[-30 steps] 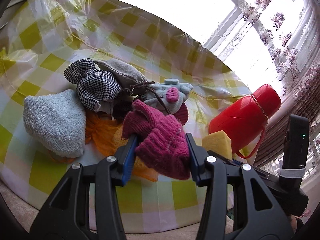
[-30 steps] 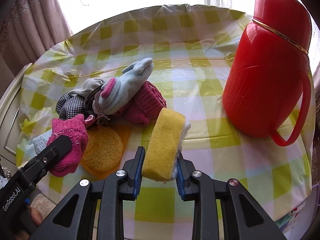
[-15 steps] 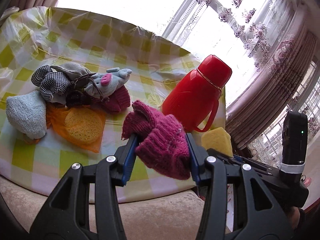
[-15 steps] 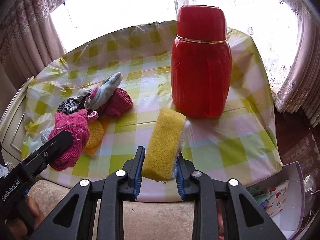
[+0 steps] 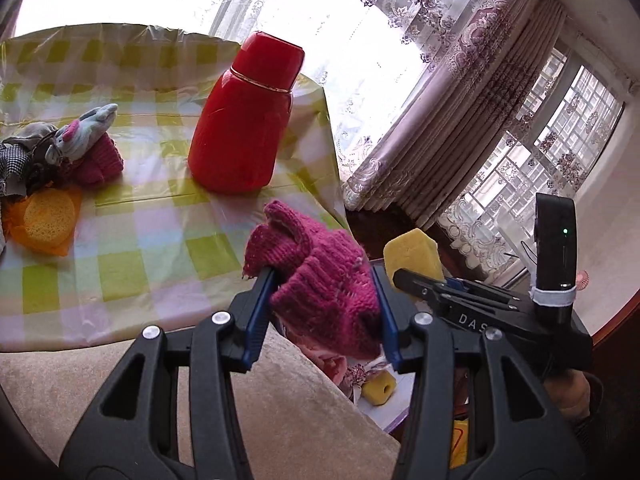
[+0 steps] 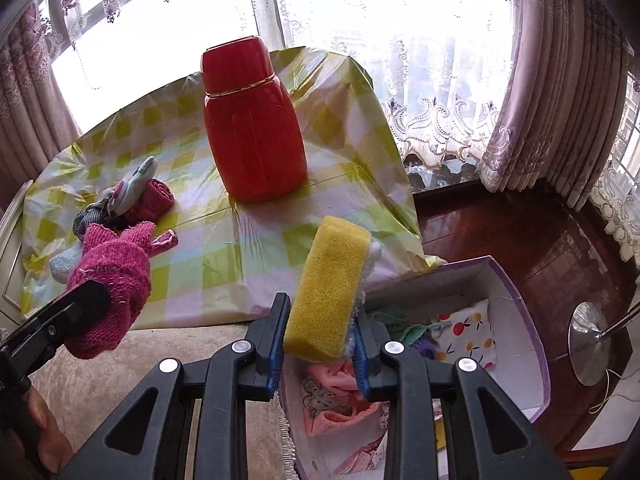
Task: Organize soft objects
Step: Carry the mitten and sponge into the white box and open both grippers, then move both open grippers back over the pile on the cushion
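Left wrist view: your left gripper (image 5: 322,300) clamps the pink knit glove (image 5: 320,276), the red thermos (image 5: 244,120) ahead. Right wrist view: your right gripper (image 6: 320,344) pinches the yellow sponge (image 6: 328,288) above the storage box (image 6: 520,320) just beneath it.

windows (image 6: 168,20): bright | curtains (image 6: 568,80): mauve, lace | floor (image 6: 520,232): dark wood

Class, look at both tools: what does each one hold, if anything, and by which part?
Left tool grips the pink knitted glove across its middle. Right tool grips the yellow sponge by its lower end.
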### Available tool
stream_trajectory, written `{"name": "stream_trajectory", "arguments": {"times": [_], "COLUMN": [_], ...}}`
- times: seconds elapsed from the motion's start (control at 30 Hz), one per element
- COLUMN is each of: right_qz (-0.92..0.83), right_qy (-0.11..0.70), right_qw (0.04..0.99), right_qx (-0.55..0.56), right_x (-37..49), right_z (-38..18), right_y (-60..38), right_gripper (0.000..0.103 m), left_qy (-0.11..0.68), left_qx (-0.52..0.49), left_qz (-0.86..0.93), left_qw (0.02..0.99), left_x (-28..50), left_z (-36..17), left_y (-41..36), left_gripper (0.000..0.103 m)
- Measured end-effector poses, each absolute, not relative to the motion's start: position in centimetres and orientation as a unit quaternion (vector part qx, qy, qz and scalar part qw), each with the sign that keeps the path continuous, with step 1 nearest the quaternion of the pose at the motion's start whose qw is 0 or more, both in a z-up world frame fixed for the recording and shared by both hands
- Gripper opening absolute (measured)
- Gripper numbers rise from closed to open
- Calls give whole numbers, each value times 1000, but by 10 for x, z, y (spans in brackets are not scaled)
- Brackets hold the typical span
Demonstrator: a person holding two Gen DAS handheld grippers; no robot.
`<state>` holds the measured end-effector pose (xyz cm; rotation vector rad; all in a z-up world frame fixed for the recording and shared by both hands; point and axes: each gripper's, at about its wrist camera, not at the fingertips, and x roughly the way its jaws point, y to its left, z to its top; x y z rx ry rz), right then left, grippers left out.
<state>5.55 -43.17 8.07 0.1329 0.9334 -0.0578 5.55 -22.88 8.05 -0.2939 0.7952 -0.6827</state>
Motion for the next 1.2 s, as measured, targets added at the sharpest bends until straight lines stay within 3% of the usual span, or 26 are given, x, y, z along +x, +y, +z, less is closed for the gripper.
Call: {"name": "stream_trajectory", "arguments": {"times": [0.27, 0.47, 0.6, 1.2], "right_qz": [-69, -80, -86, -37], "right_qy": [455, 460, 466, 459], "right_qw": [884, 880, 876, 885], "right_qx": [80, 86, 87, 68], "right_x": [15, -4, -6, 18], "right_z": [76, 75, 70, 73], "right_y": [-476, -492, -497, -460], "right_gripper": [30, 35, 50, 51], "left_qy": [411, 449, 448, 414], "left_qx": [-82, -44, -56, -109], "left_qz": [-406, -447, -435, -301], "left_qw": [812, 773, 779, 852], "left_x": [21, 7, 10, 48], "left_z": [80, 74, 78, 75], "left_y": [-282, -305, -297, -215], "left_gripper": [53, 77, 77, 77]}}
